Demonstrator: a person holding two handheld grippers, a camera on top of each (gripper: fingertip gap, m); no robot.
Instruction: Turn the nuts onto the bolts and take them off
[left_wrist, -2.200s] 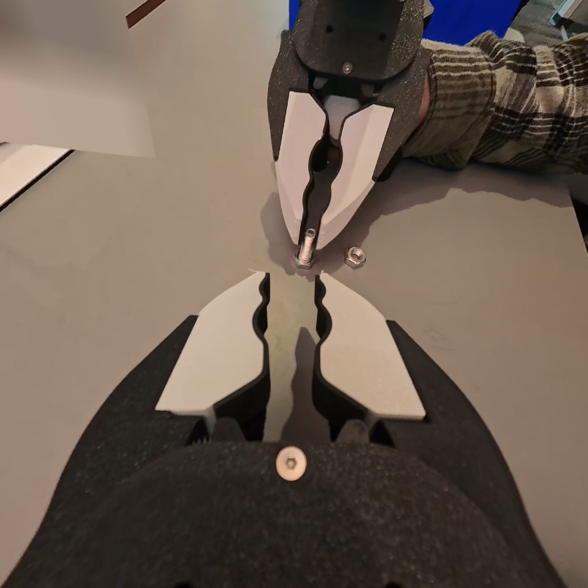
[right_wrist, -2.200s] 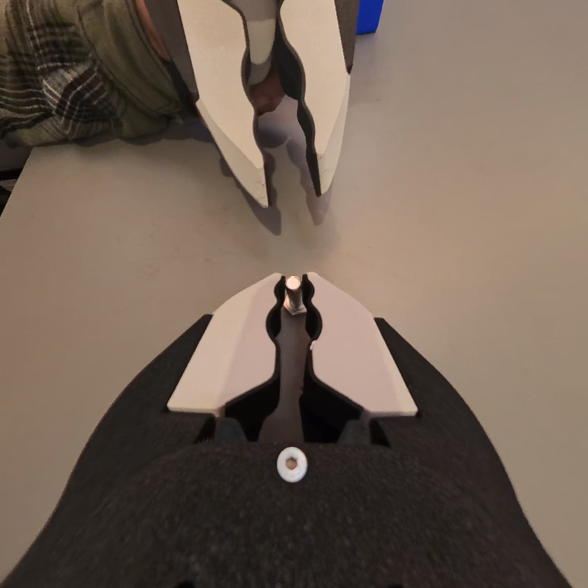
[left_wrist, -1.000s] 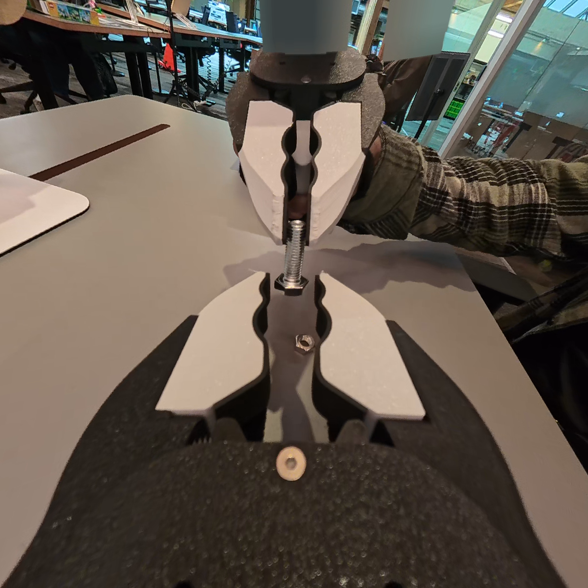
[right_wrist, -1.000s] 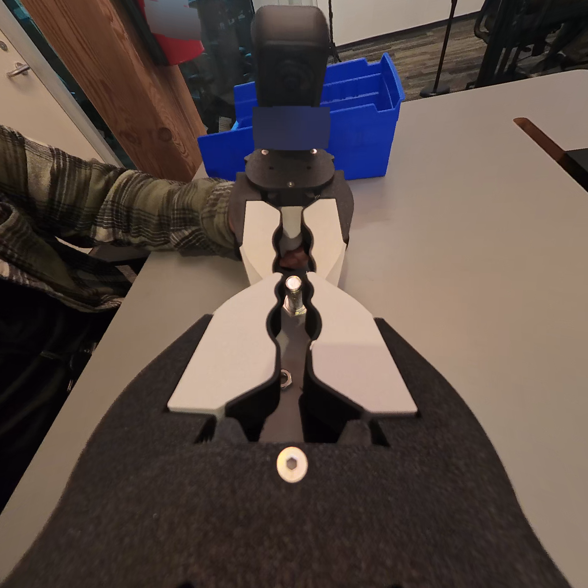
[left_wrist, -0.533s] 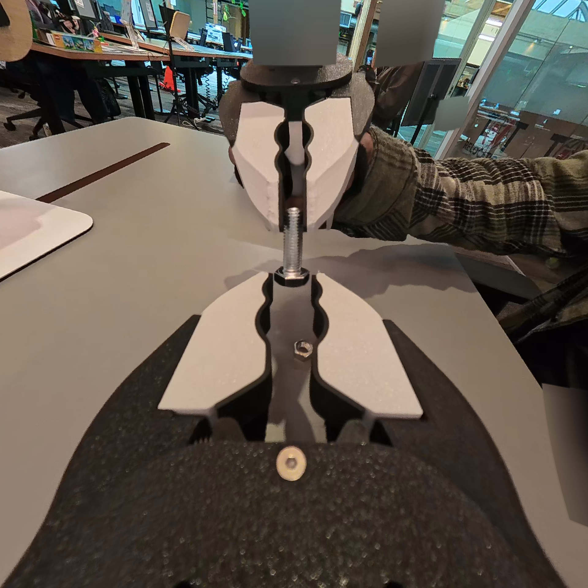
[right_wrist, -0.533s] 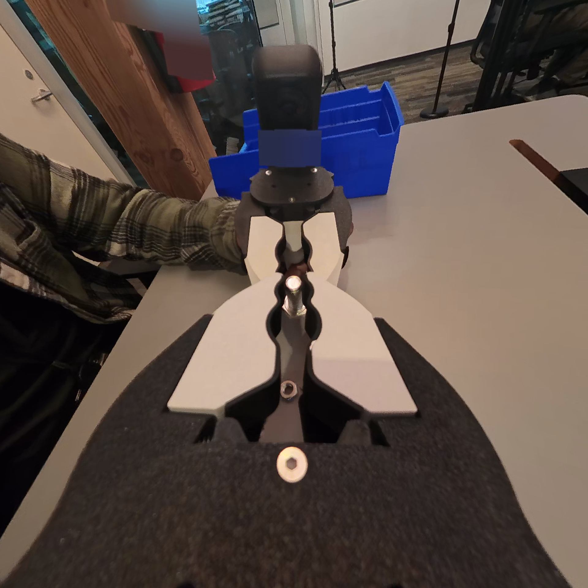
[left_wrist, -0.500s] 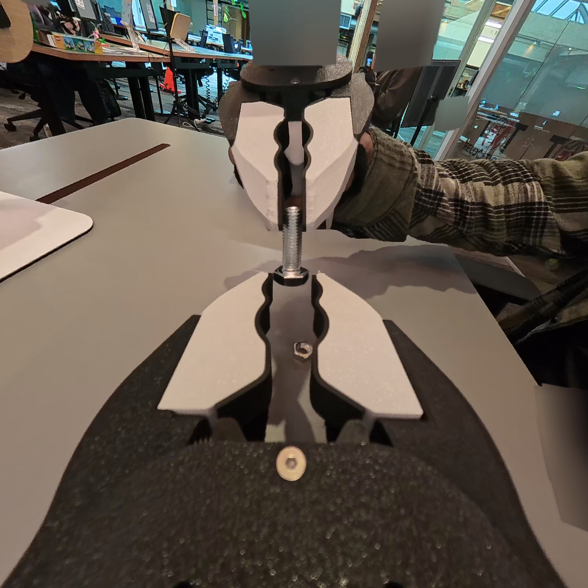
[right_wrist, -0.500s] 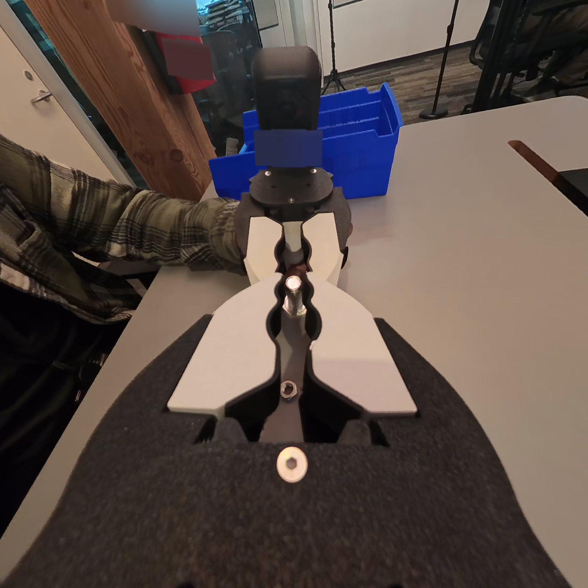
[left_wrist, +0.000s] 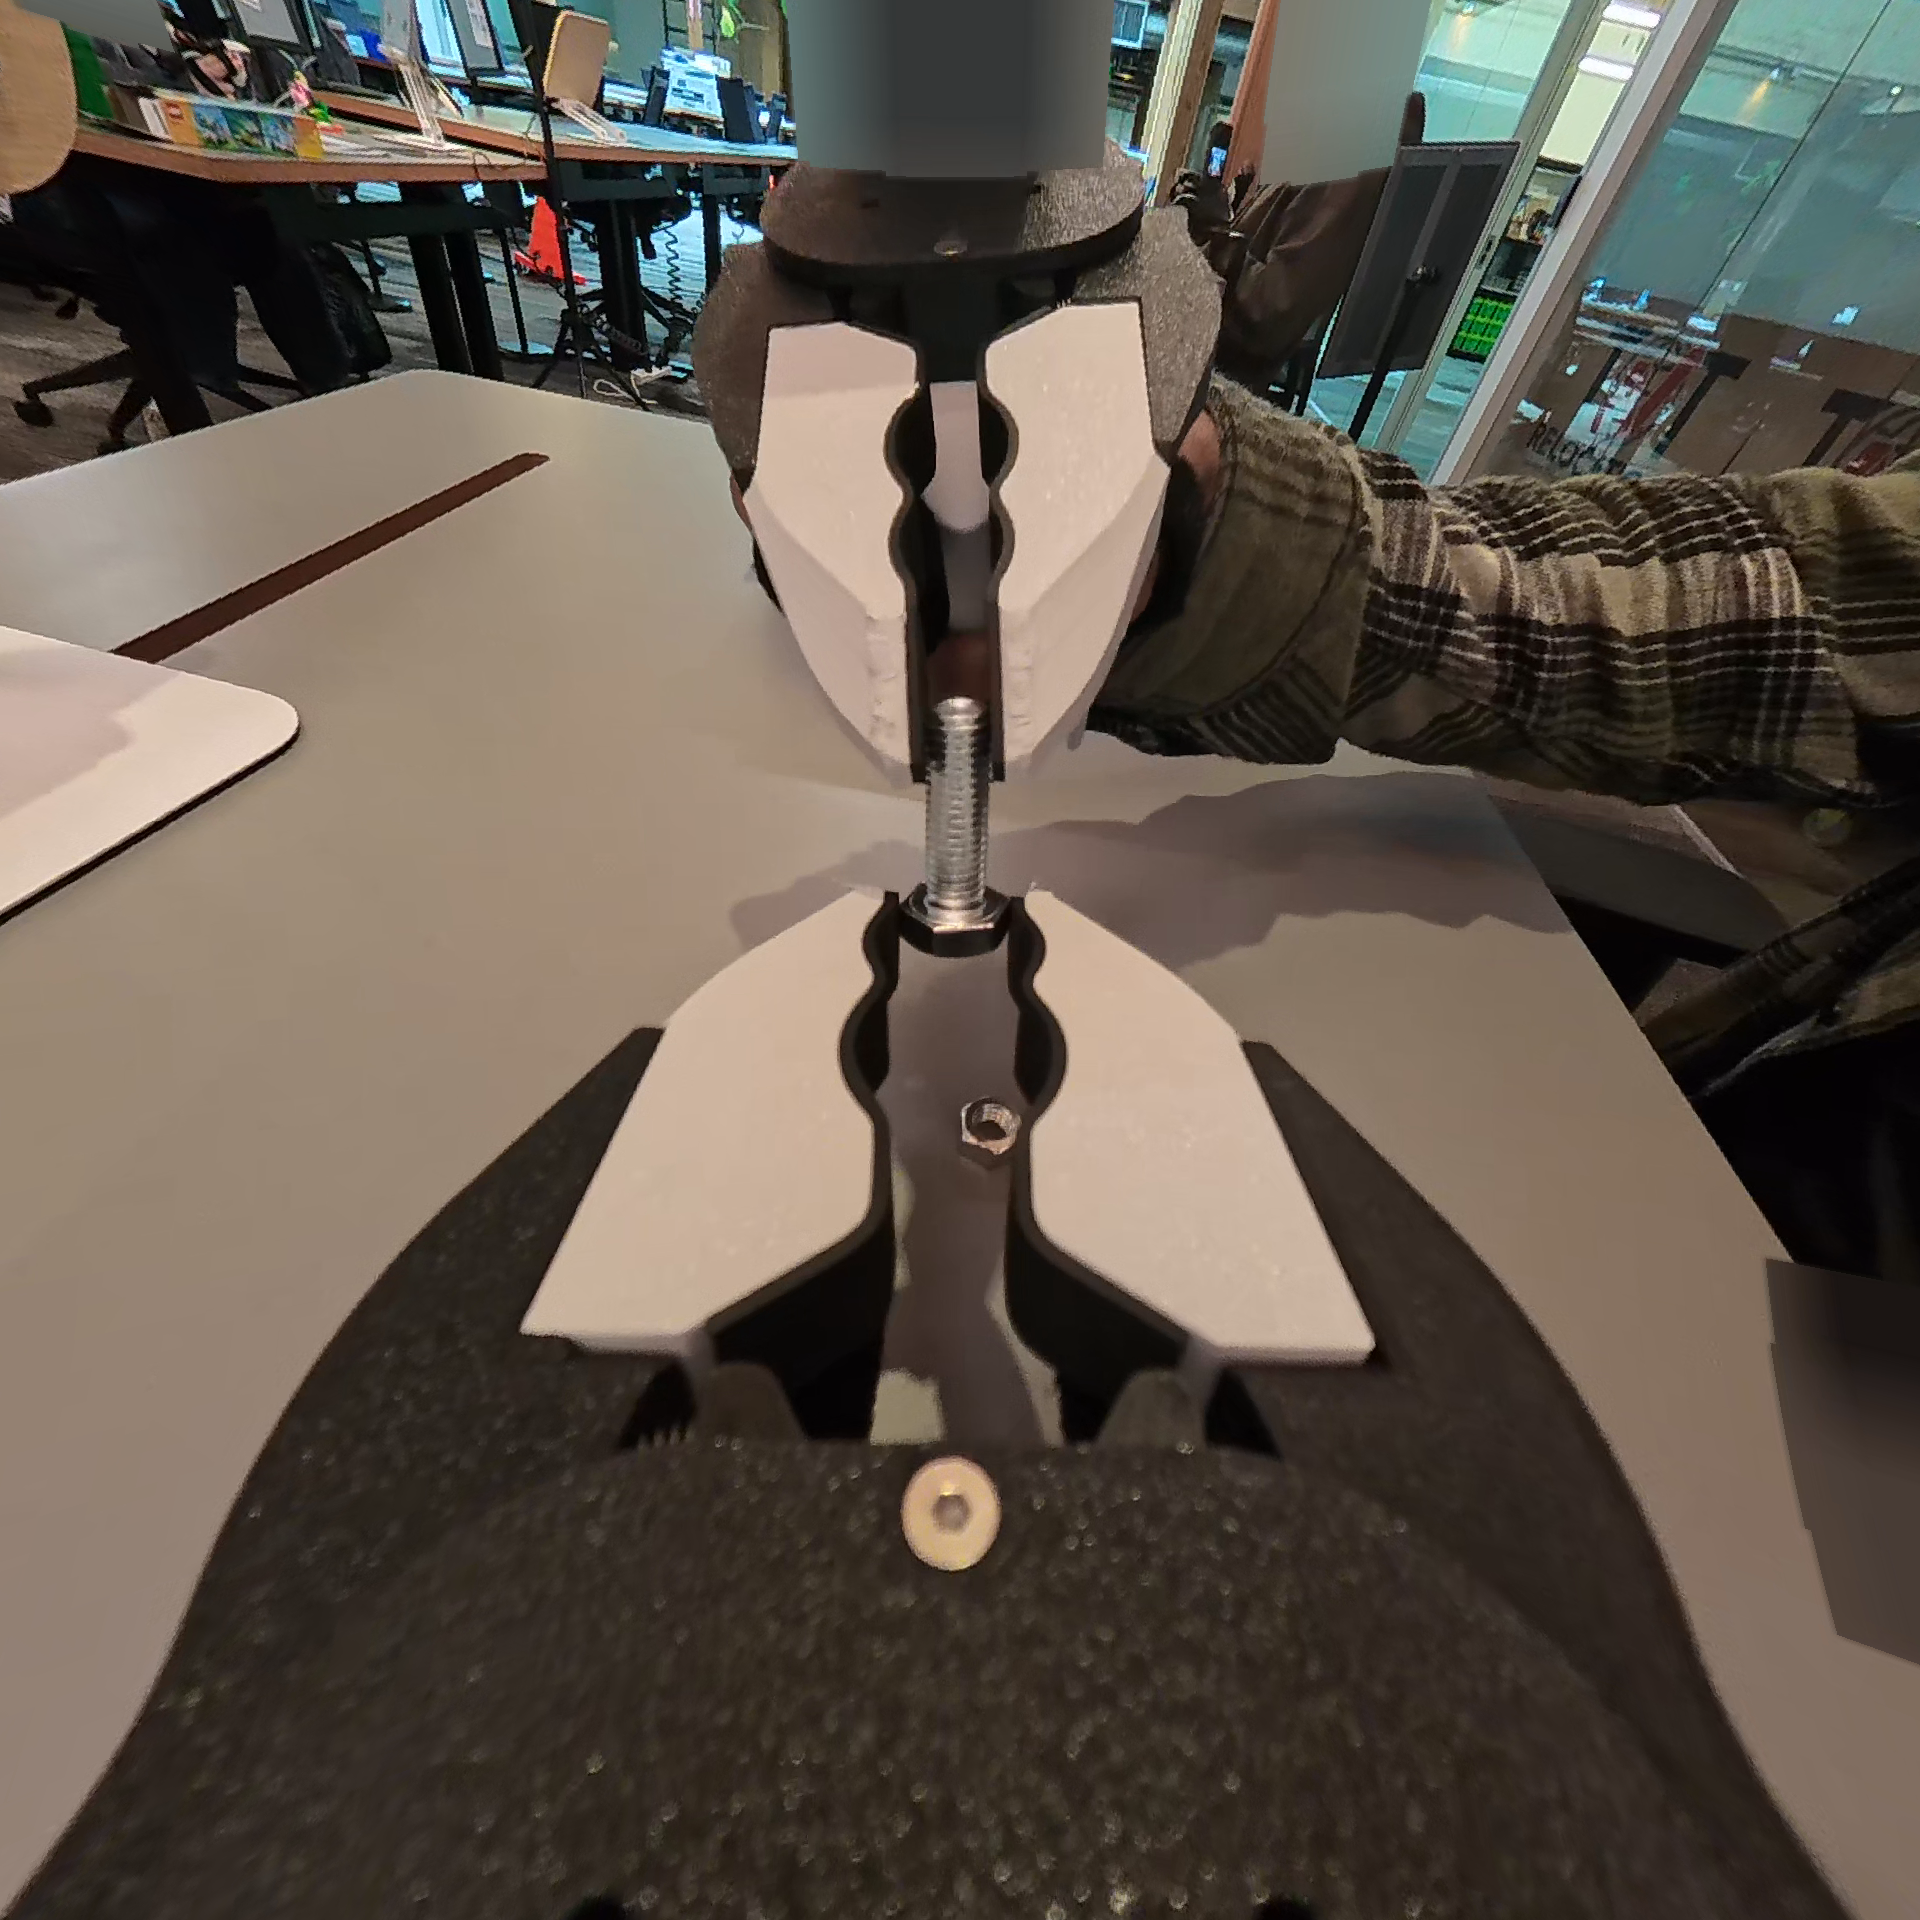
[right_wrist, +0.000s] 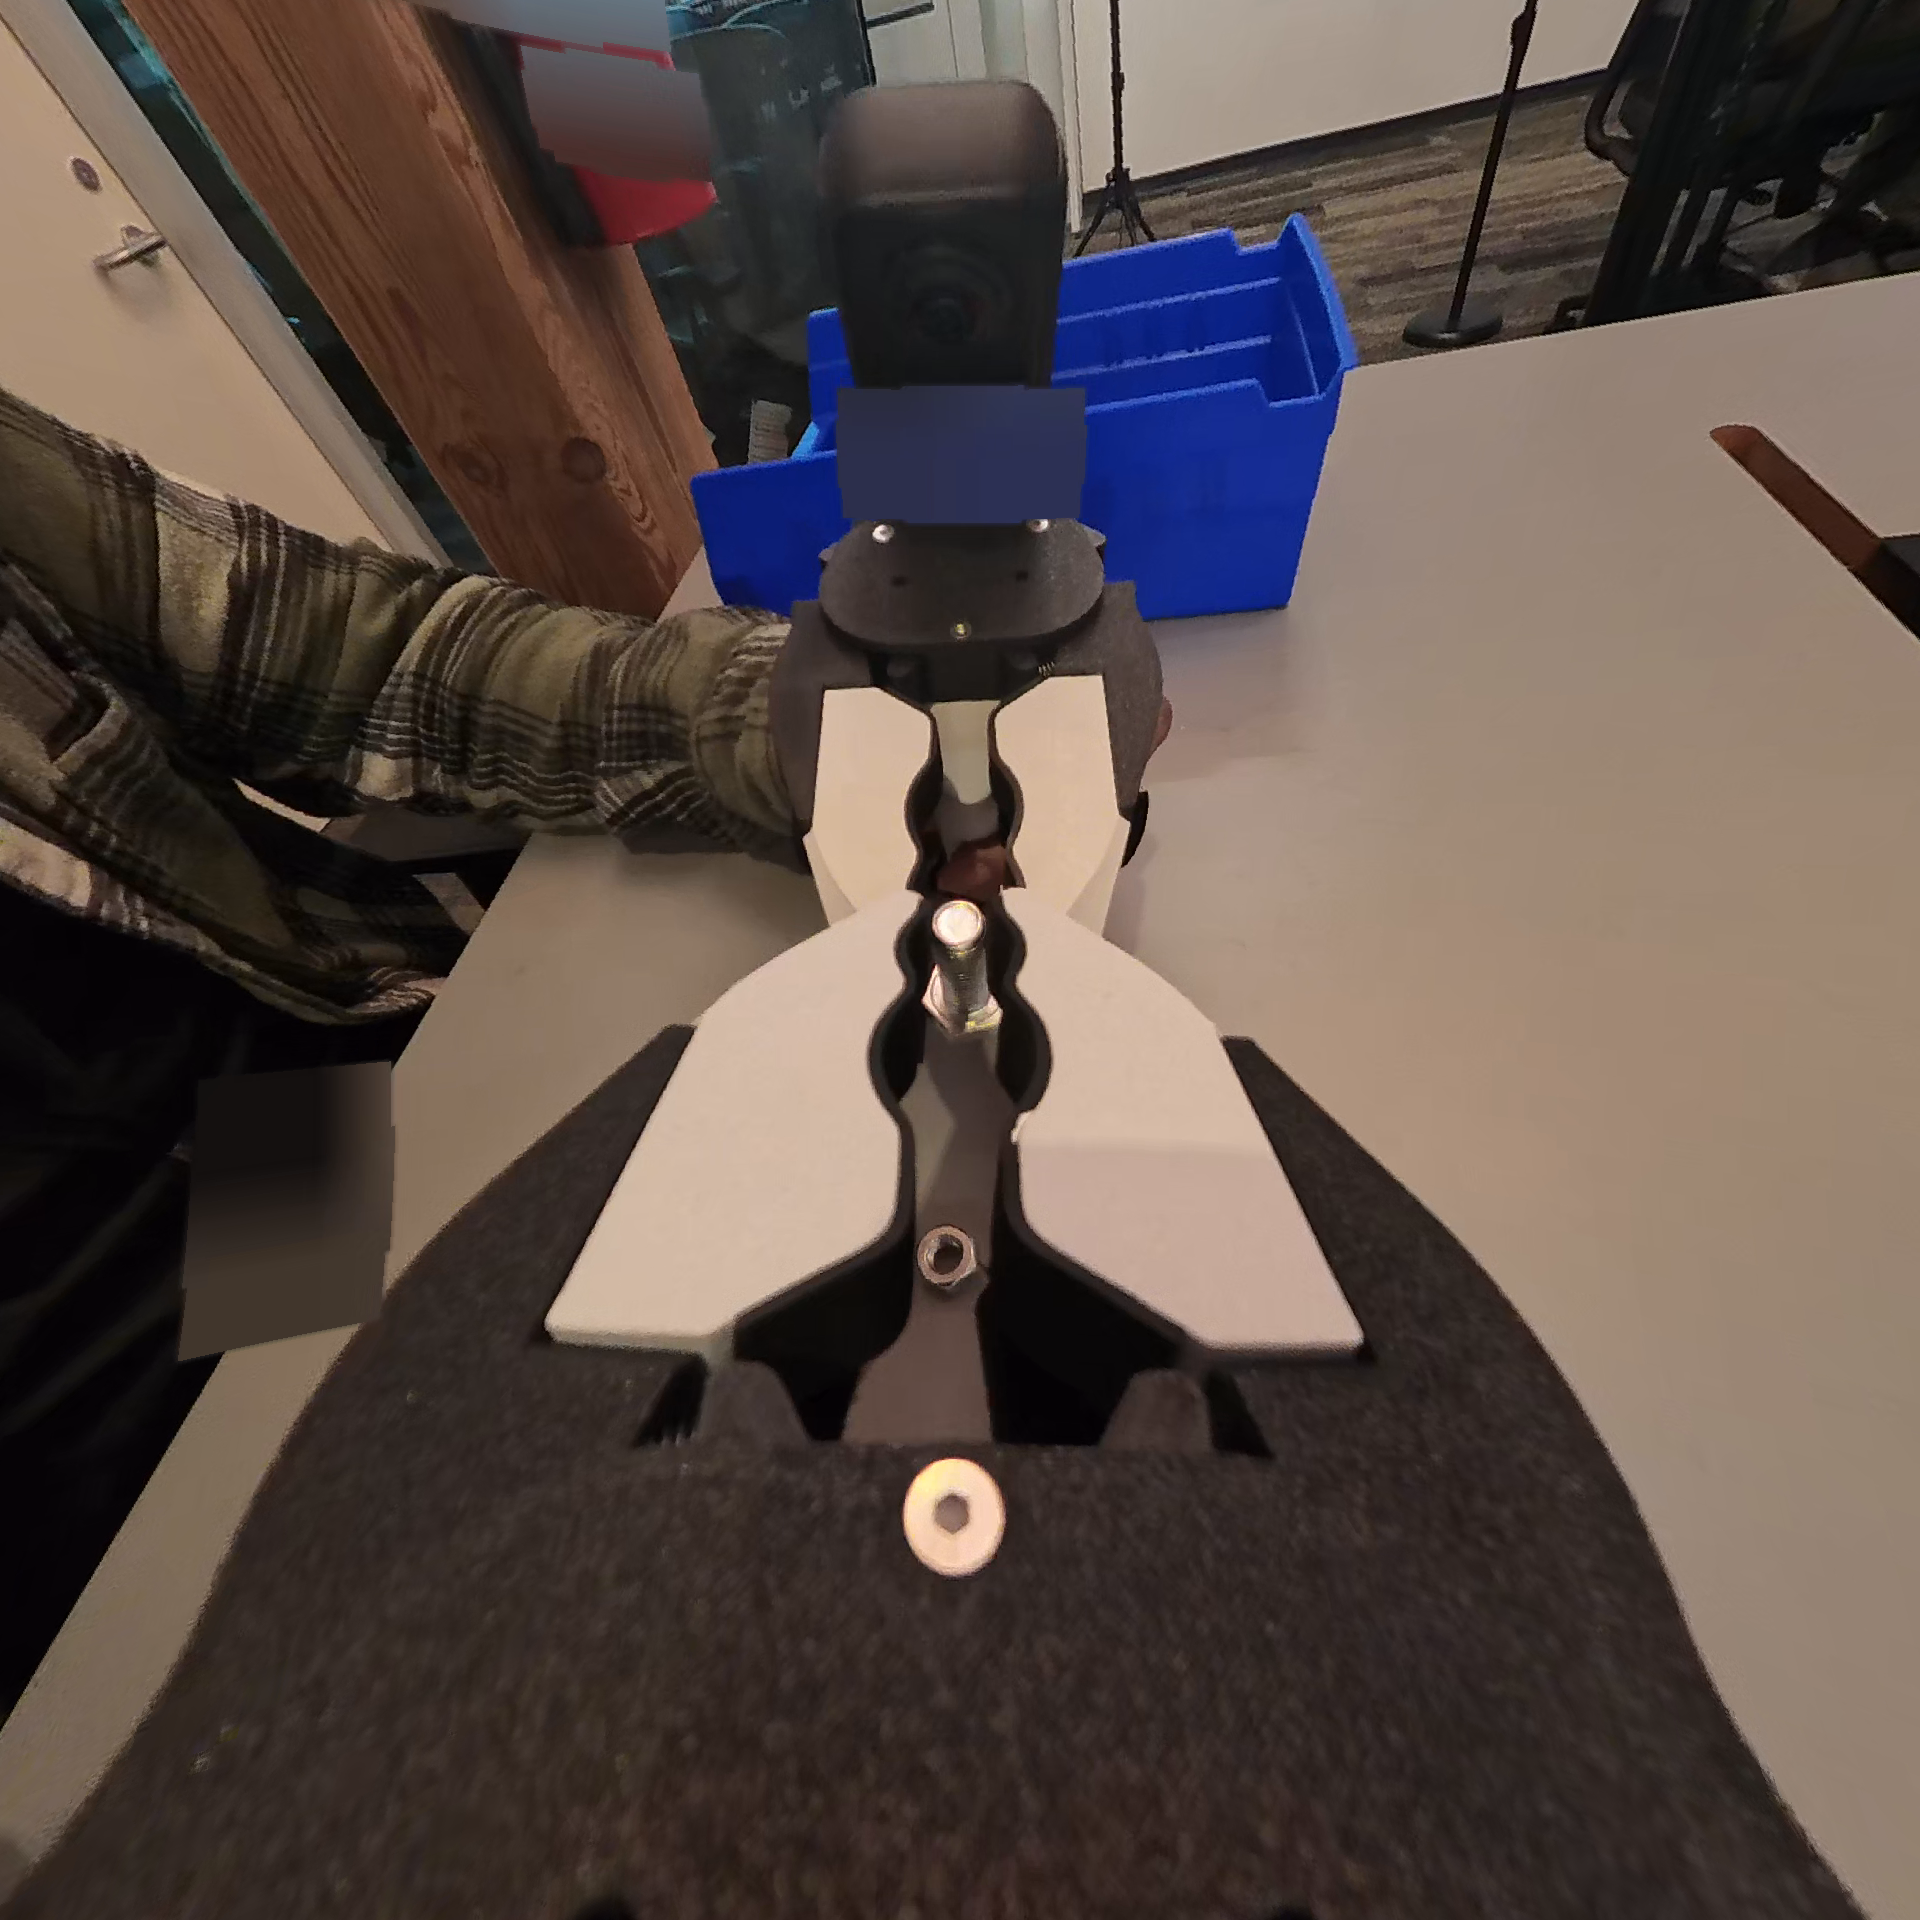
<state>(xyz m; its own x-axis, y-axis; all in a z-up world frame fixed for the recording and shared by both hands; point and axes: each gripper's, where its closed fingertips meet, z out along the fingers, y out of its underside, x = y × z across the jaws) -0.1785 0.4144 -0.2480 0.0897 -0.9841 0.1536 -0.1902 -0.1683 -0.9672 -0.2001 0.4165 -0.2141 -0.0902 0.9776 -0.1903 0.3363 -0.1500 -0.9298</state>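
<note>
A silver bolt (left_wrist: 954, 821) is held above the grey table (left_wrist: 468, 831), threaded end up and hex head down. My right gripper (left_wrist: 956, 769) is shut on the threaded shank; in the right wrist view (right_wrist: 958, 920) the bolt (right_wrist: 956, 971) sits between its fingertips. My left gripper (left_wrist: 951, 909) faces it, and its fingertips press both sides of the hex head. The left gripper also shows in the right wrist view (right_wrist: 961, 878), partly hidden behind the right fingers. A loose nut (left_wrist: 987, 1129) lies on the table below, also seen in the right wrist view (right_wrist: 945, 1259).
A blue bin (right_wrist: 1195, 499) stands at the table's far end behind the left gripper. A white pad (left_wrist: 104, 748) lies at the left. Plaid sleeves (left_wrist: 1507, 623) (right_wrist: 416, 707) reach in over the table's near edge (left_wrist: 1558, 935). A dark slot (left_wrist: 332, 561) runs across the tabletop. The grippers are tip to tip, or close to it. Between my left fingertips and the loose nut (left_wrist: 987, 1129) there is roughly 9 cm. My right wrist view (right_wrist: 954, 1247) looks at it from another angle.
The right gripper lifted the bolt off the table, leaving the nut behind. The left fingers came up to the hex head and closed onto it. Almost nothing moved in the last half second.
</note>
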